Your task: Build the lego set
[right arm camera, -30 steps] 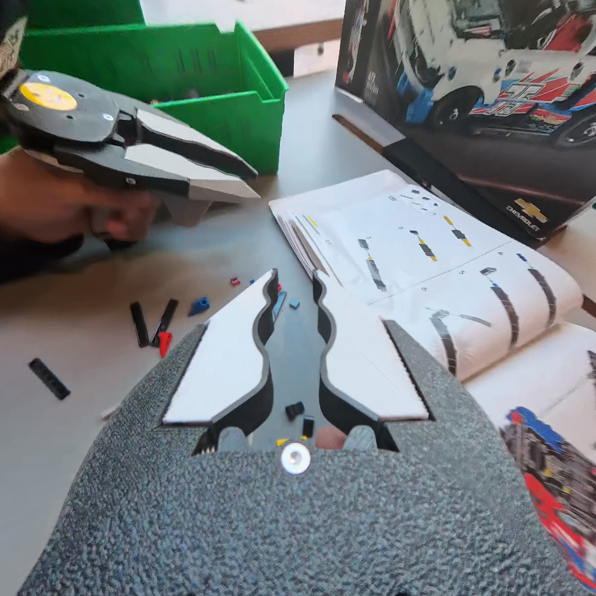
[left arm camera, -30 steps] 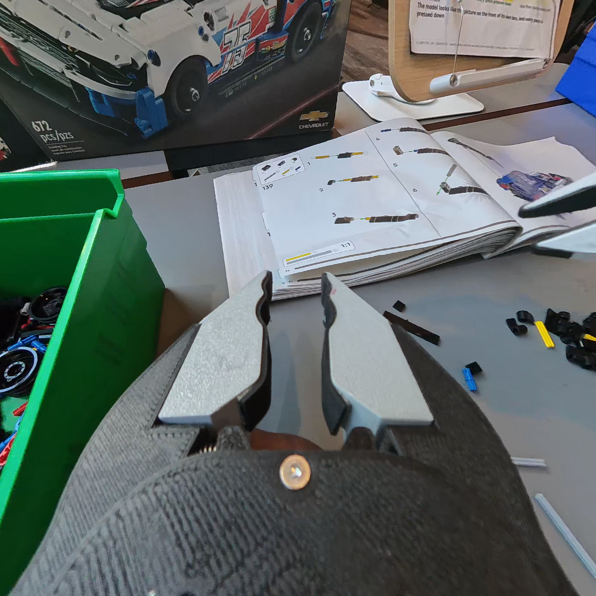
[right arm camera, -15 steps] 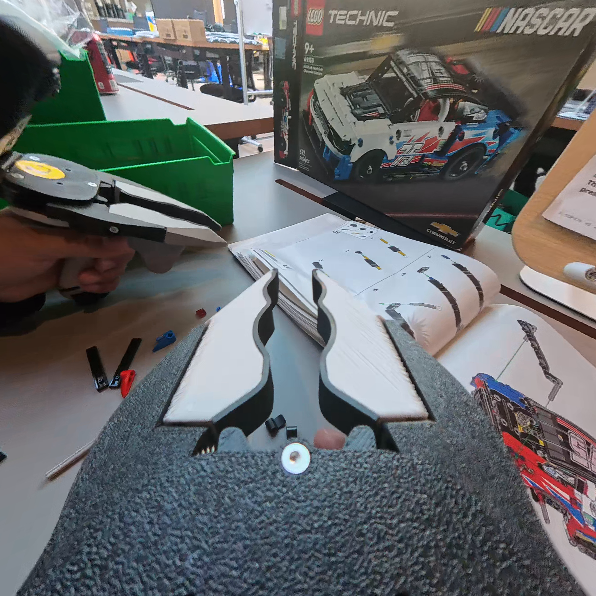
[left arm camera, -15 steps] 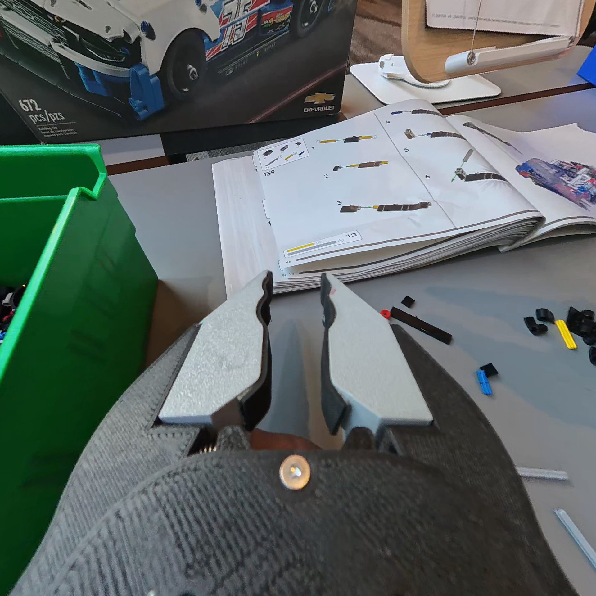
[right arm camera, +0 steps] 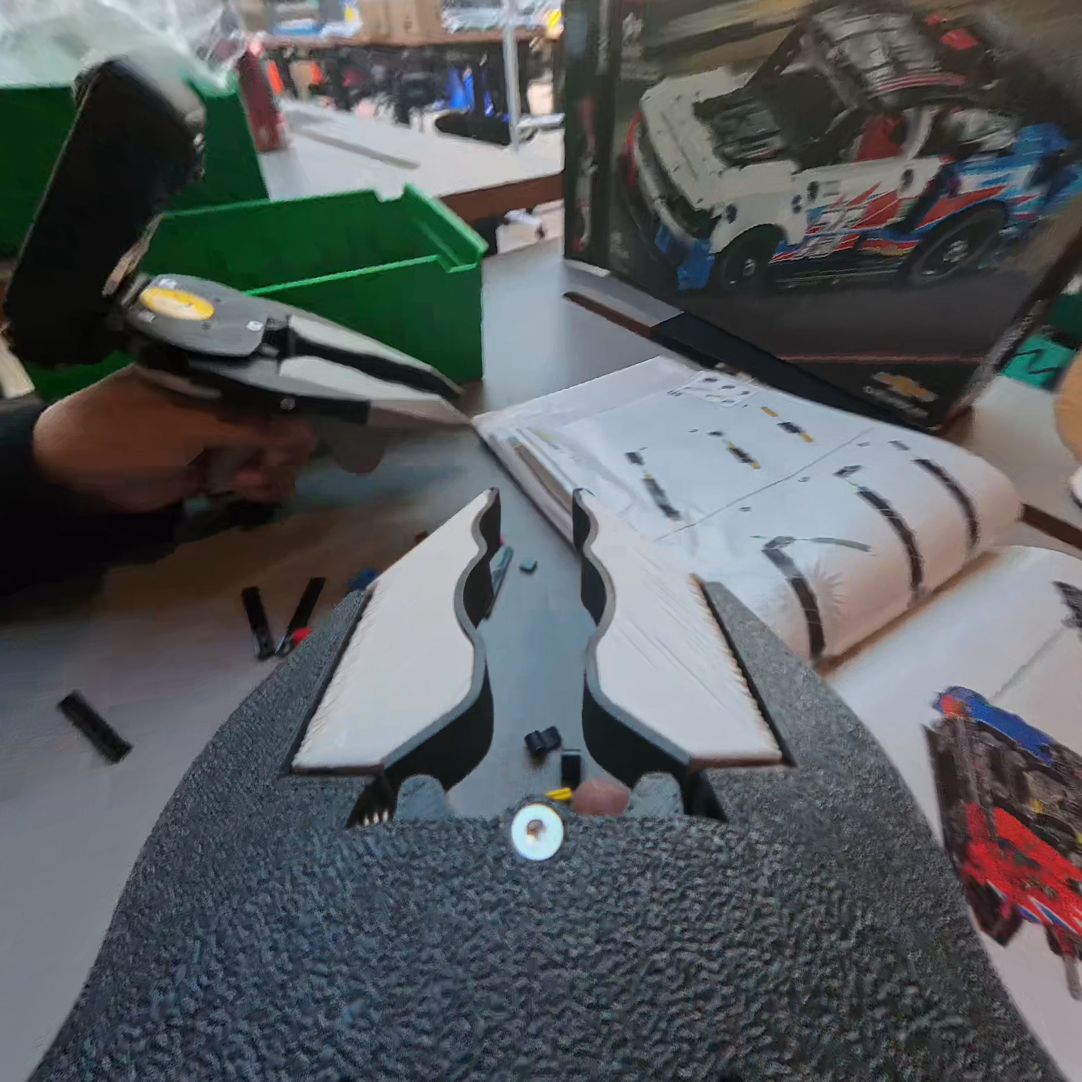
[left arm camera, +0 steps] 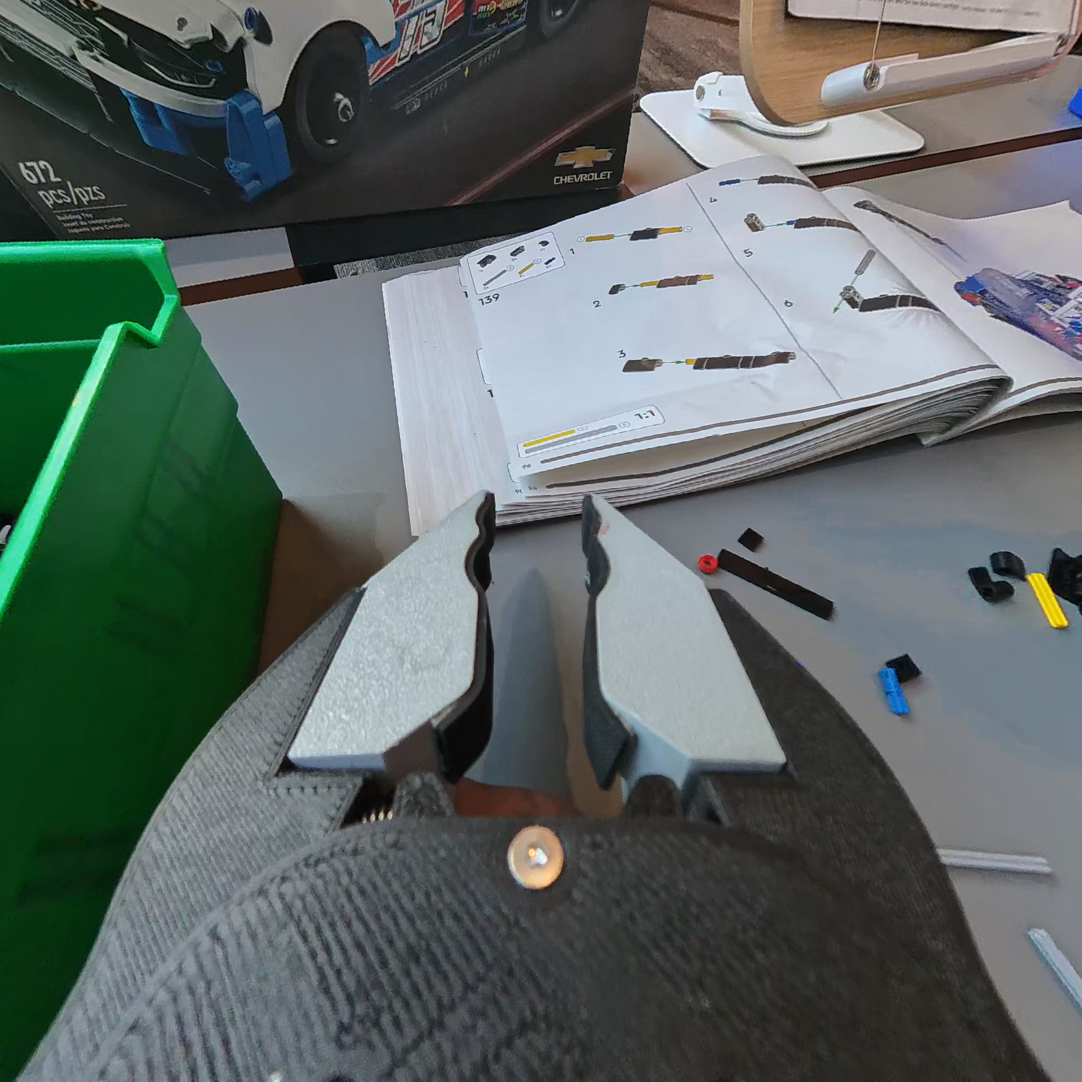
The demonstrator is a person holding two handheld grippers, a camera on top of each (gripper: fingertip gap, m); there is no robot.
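Lego pieces (left arm camera: 773,582) lie loose beside the open instruction booklet (left arm camera: 673,351); both the left gripper (left arm camera: 536,515) and right gripper (right arm camera: 536,509) hover parted and empty, so match parts to the page before pinching.

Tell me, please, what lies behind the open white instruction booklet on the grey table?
Behind the open white instruction booklet stands the dark cardboard set box, picturing a race car. The box hides whatever is behind it.
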